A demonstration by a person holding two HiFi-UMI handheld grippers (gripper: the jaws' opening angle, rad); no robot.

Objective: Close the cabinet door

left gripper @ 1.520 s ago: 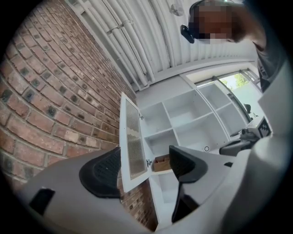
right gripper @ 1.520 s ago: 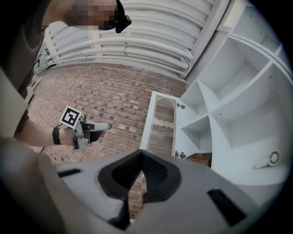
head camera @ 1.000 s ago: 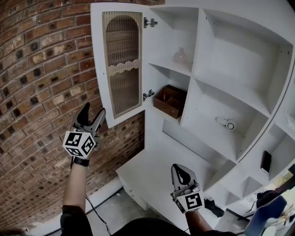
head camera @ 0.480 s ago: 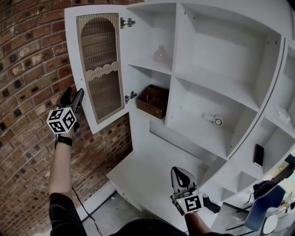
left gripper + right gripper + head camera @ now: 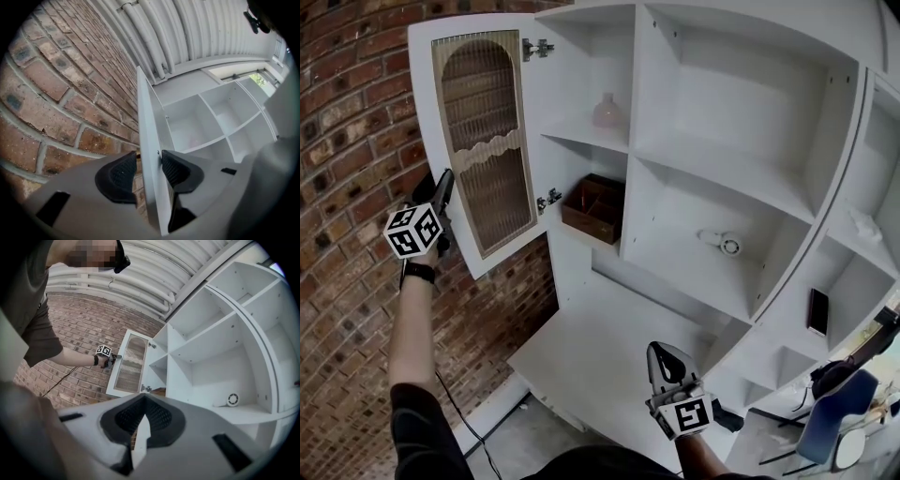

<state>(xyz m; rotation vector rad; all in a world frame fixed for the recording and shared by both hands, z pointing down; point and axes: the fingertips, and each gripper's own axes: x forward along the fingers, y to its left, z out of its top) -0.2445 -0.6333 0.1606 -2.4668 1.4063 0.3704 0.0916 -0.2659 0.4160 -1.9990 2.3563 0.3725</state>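
Two grippers in view, one per hand. Cabinet door [image 5: 478, 141] stands open at the upper left of a white shelf unit [image 5: 741, 178], swung out toward the brick wall [image 5: 347, 141]. Door has an arched ribbed-glass panel; two metal hinges [image 5: 536, 47] show on its inner side, top and bottom.

Left gripper [image 5: 441, 183] is raised to the door's free edge, about mid-height. Left gripper view: the jaws straddle that edge, with the door [image 5: 150, 187] running between the pads. Jaws have just been closing and now stand narrow. Pad on the shelf side touches the door's inner face beside a small screw. Pad on the brick side sits just off the outer face, a thin sliver of wall showing between.

Right gripper [image 5: 664, 352] is held low over the unit's white surface [image 5: 581, 366], well apart from the door. Right gripper view: jaws [image 5: 144, 401] closed tip to tip, nothing between them. The door [image 5: 131, 364] and the other hand show far off.

Compartment behind the door: pink vase [image 5: 607, 111] on the upper shelf, brown wooden box [image 5: 592, 208] on the shelf below. Next compartment to the right: small white round object [image 5: 722, 244]. Lower right cubby: dark flat item [image 5: 817, 312] leaning upright.
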